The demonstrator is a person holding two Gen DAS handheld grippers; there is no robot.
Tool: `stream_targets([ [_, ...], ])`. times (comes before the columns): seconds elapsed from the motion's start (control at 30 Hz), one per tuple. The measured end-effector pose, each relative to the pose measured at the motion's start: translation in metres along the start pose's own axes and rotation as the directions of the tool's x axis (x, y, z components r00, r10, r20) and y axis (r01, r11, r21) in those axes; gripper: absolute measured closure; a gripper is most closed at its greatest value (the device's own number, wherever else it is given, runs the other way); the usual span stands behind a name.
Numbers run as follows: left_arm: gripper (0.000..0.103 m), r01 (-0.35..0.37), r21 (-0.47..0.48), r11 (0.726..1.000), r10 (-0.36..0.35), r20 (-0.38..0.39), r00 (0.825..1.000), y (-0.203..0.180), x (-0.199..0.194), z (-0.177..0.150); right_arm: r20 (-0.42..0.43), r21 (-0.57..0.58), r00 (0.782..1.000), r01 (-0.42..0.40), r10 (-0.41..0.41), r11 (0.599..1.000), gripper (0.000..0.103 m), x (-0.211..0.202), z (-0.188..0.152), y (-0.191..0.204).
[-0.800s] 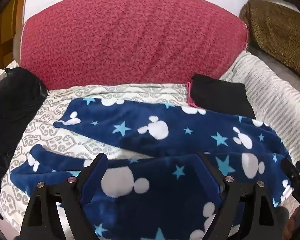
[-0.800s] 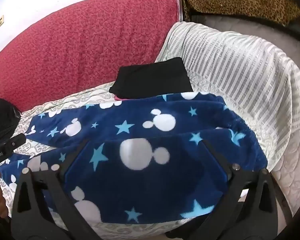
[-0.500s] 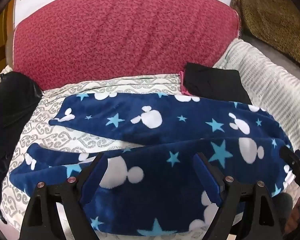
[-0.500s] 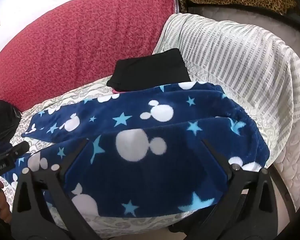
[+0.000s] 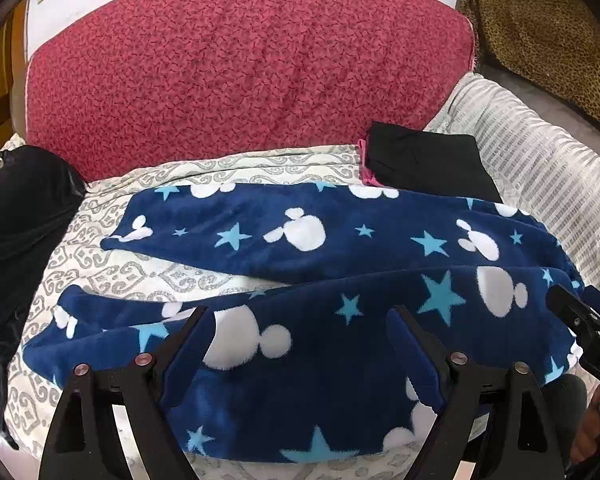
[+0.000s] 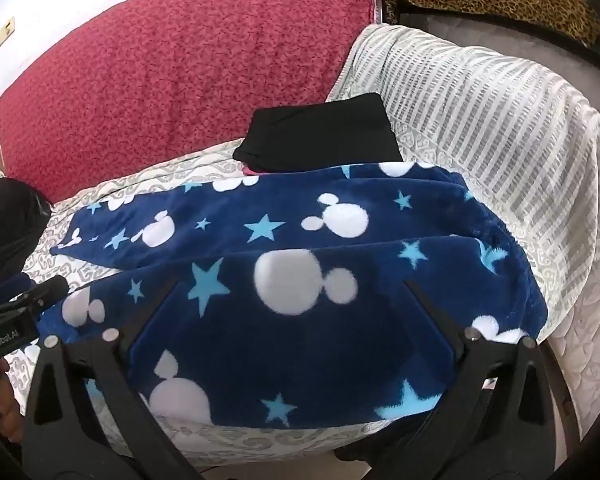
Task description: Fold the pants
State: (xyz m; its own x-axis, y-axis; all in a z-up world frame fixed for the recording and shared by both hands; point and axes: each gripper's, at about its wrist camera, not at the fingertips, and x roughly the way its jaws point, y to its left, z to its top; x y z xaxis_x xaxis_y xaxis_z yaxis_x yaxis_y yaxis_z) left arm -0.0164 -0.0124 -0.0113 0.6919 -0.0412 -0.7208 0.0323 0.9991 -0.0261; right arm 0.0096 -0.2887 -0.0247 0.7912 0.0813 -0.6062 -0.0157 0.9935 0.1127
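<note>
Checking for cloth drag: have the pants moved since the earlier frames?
No. The pants still overlap the black cloth's near edge just as before.

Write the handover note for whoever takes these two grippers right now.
Left gripper: open, empty, over the near leg of the pants.
Right gripper: open, empty, over the waist end of the same pants.
Pants: spread flat on the bed sheet, legs apart in a V, waist to the right, beside a black folded stack.
Done: laid out.
Left: every fold, probably leg onto leg first.
</note>
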Motion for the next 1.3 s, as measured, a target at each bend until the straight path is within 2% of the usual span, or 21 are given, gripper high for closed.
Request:
stream_targets([
  [0.4, 0.014, 0.016, 0.005, 1.0, -0.016, 0.004, 1.0, 0.0, -0.008, -0.006, 0.0, -0.015, 1.0, 0.023, -0.023, 1.0, 0.0, -0.007, -0.003, 0.007],
  [1.3, 0.014, 0.025, 0.004, 1.0, -0.025, -0.005, 1.0, 0.003, -0.016, -0.02, -0.016, -0.013, 1.0, 0.014, -0.014, 1.0, 0.0, -0.017, -0.012, 0.008],
])
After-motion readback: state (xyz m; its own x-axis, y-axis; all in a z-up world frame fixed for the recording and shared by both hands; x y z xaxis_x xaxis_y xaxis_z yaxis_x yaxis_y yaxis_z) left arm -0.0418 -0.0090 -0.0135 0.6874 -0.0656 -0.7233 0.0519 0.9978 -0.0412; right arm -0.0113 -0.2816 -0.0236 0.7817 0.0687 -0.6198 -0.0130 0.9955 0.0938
